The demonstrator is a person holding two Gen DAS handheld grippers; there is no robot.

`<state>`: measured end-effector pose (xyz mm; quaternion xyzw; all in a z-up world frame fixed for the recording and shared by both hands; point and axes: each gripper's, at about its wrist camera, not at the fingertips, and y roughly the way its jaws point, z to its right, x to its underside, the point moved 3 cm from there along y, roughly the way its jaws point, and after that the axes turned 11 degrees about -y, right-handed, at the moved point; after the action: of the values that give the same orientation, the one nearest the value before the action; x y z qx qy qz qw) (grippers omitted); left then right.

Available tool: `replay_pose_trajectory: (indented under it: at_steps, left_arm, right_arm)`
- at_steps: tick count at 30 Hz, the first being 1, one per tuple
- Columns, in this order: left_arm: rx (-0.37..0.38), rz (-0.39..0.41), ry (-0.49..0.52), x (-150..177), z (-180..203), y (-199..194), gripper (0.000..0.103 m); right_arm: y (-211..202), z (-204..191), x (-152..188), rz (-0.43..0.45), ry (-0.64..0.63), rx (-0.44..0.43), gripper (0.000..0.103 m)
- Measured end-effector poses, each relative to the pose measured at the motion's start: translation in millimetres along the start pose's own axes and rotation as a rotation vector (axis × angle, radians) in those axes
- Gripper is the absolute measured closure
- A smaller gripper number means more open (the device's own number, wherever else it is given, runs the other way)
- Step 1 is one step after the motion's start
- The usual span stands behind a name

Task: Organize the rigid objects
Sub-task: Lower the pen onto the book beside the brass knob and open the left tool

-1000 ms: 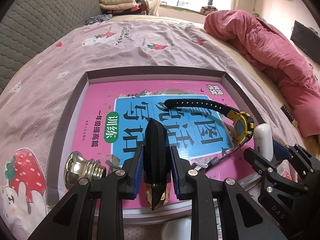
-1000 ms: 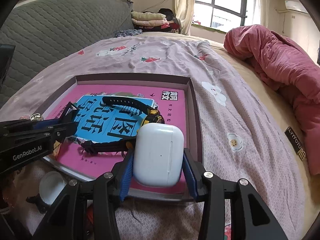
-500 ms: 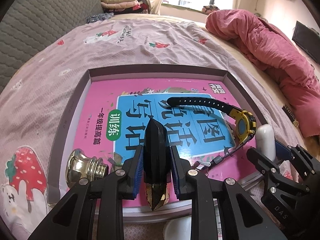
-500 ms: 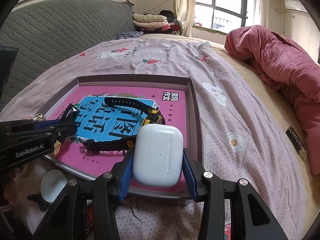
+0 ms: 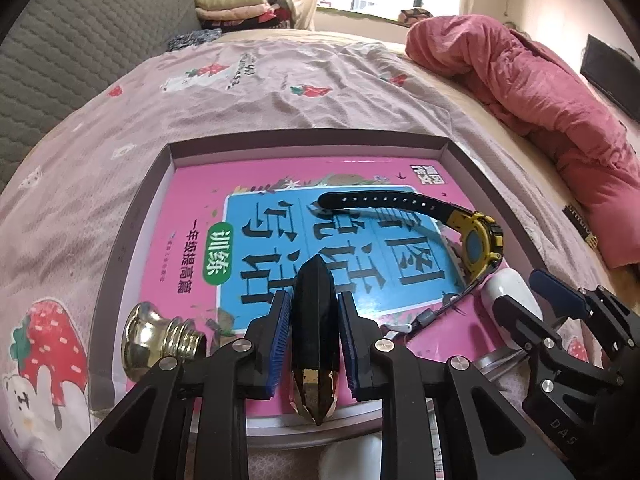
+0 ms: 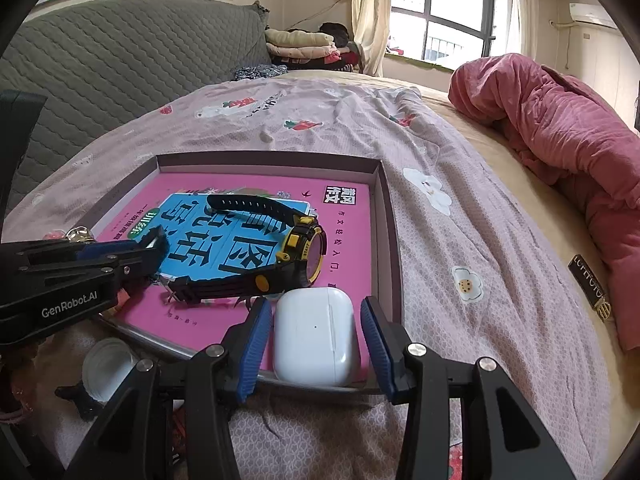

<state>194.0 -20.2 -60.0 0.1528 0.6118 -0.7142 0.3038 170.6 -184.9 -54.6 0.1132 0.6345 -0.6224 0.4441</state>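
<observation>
My left gripper [image 5: 314, 300] is shut on a black faceted stick with a gold end [image 5: 316, 376], held over the near edge of a shallow brown tray [image 5: 304, 138]. A white earbud case [image 6: 314, 336] lies on the pink book [image 6: 344, 236] in the tray's near right corner. My right gripper [image 6: 315, 308] straddles the case, open, with a thin gap at each blue pad. A black and yellow watch [image 6: 300, 248] rests on the book just beyond the case. A gold knob [image 5: 160, 340] lies at the tray's near left corner.
A crumpled pink quilt [image 5: 540, 88] fills the right side of the bed. The grey padded headboard [image 6: 120, 60] stands at the left, with folded clothes [image 6: 304, 44] at the far end. A small white round lid [image 6: 106, 364] lies on the sheet below the tray.
The white case has dropped from between the right pads and now lies lower, flat on the book. The left gripper and its black stick have stayed put.
</observation>
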Motion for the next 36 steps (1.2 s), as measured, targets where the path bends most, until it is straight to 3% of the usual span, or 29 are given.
replay_pose_trajectory:
  at_steps: [36]
  left_arm:
    - [0.025, 0.011, -0.097, -7, -25, -8, 0.08]
  right_arm:
    - [-8, 10, -4, 0.044, 0.063, -0.023, 0.053]
